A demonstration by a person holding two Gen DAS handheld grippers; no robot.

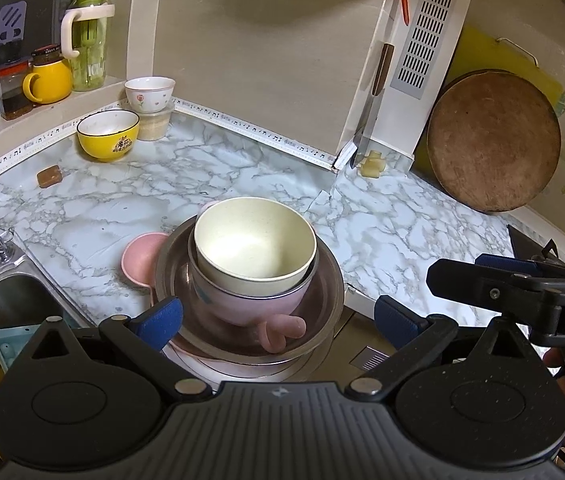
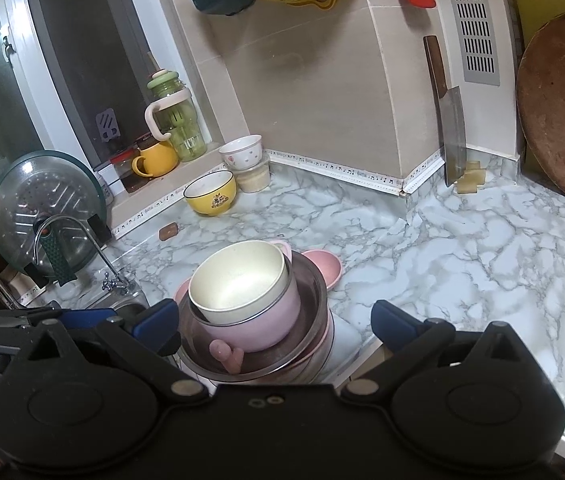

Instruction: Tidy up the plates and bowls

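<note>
Between both grippers' spread fingers: stacked bowls.

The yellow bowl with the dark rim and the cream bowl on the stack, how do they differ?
The yellow bowl with the dark rim stands alone on the marble counter near the back ledge; the cream bowl sits tilted inside a pink handled cup. The yellow one bears a printed emblem; the cream one is plain. Both are upright and look empty.

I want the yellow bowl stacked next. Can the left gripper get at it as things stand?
Probably yes: the left gripper is open and empty, and bare counter lies toward the yellow bowl, left of the stack.
</note>
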